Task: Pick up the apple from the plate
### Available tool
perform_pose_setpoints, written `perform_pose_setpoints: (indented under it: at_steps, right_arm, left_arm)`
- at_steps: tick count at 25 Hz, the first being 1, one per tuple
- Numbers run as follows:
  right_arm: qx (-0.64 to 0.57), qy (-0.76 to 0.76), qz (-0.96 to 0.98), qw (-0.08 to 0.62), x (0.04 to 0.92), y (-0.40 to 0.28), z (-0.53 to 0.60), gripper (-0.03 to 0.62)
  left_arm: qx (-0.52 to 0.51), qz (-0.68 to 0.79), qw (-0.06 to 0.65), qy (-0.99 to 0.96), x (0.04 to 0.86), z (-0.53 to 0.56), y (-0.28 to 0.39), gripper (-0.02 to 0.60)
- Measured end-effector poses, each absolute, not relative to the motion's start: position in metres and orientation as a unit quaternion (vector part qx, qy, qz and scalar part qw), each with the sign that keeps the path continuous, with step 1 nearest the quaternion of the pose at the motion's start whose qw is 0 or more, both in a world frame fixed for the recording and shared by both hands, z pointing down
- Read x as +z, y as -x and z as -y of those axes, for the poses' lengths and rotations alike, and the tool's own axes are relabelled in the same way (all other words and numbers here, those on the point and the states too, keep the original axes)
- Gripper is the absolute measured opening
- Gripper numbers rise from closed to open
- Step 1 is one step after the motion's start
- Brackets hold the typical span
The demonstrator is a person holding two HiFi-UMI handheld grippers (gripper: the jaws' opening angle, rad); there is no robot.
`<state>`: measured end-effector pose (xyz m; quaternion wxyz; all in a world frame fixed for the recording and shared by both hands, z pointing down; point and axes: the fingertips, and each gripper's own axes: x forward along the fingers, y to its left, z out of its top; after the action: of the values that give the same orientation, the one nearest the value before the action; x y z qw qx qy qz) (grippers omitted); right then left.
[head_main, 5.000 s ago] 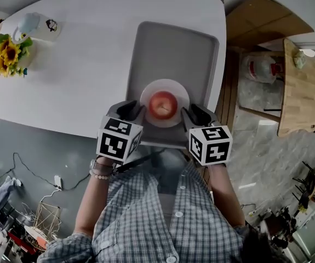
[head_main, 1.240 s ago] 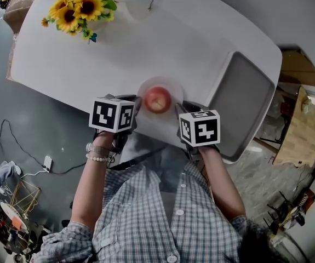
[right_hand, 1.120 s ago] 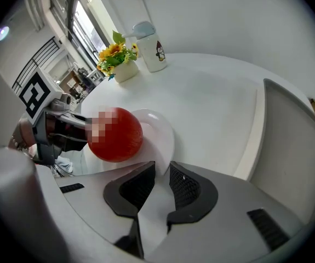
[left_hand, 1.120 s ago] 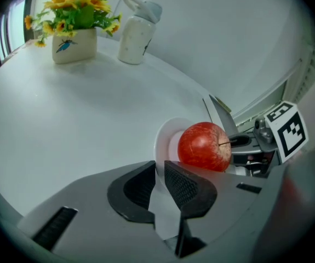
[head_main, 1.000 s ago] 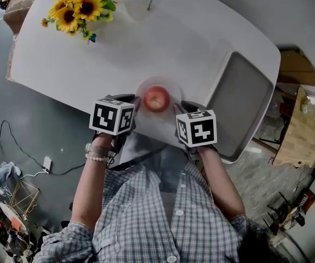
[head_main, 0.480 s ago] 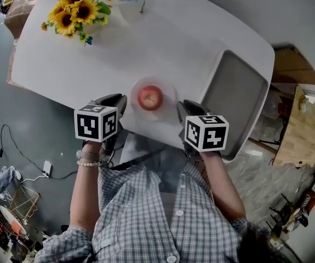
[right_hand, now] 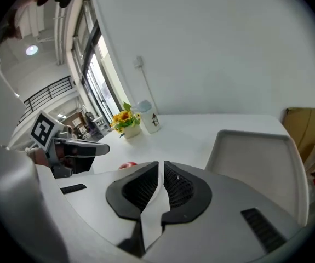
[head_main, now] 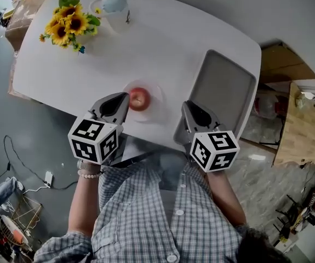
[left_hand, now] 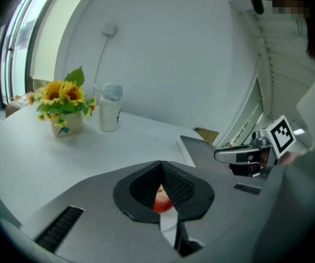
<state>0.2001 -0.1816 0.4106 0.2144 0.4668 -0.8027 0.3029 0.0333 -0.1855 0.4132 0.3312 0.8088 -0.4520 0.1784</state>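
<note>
A red apple point(head_main: 139, 98) rests on a small white plate point(head_main: 149, 112) near the front edge of the white table point(head_main: 162, 43). My left gripper point(head_main: 123, 98) is shut and empty, its tips just left of the apple. Through the slit under its jaws, the left gripper view shows a piece of the apple point(left_hand: 162, 203). My right gripper point(head_main: 186, 107) is also shut and empty, well to the right of the plate, over the near corner of the grey tray point(head_main: 221, 92). In the right gripper view the apple point(right_hand: 127, 165) lies to the left, ahead of the left gripper point(right_hand: 78, 147).
A vase of sunflowers point(head_main: 67, 23) and a white lidded cup point(head_main: 113, 5) stand at the far left of the table. The grey tray holds nothing. Beyond the table's right end are cardboard point(head_main: 286, 64) and a wooden board point(head_main: 310, 127) on the floor.
The plate with the apple went from the tray to the table left of it. Since half a second ago both grippers have drawn back and apart, the right one towards the tray.
</note>
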Motion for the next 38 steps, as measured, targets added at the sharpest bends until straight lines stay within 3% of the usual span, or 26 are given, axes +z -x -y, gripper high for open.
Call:
perform_pose_setpoints:
  at_steps: [10, 15, 23, 38]
  right_arm:
    - [0.166, -0.483, 0.844, 0.163, 0.325, -0.221, 0.18, 0.038]
    - [0.135, -0.487, 0.852, 0.137, 0.298, -0.228, 0.182, 0.037]
    - [0.105, -0.473, 0.869, 0.101, 0.274, -0.225, 0.183, 0.034]
    - [0.077, -0.451, 0.883, 0.106, 0.266, -0.213, 0.18, 0.032]
  left_arm:
    - [0.212, 0.4, 0.145, -0.88, 0.341, 0.186, -0.109, 0.009]
    - [0.203, 0.38, 0.087, -0.898, 0.311, 0.183, -0.138, 0.009]
    - [0.174, 0.368, 0.064, -0.911, 0.278, 0.182, -0.153, 0.009]
    - [0.169, 0.36, 0.06, -0.916, 0.277, 0.181, -0.163, 0.009]
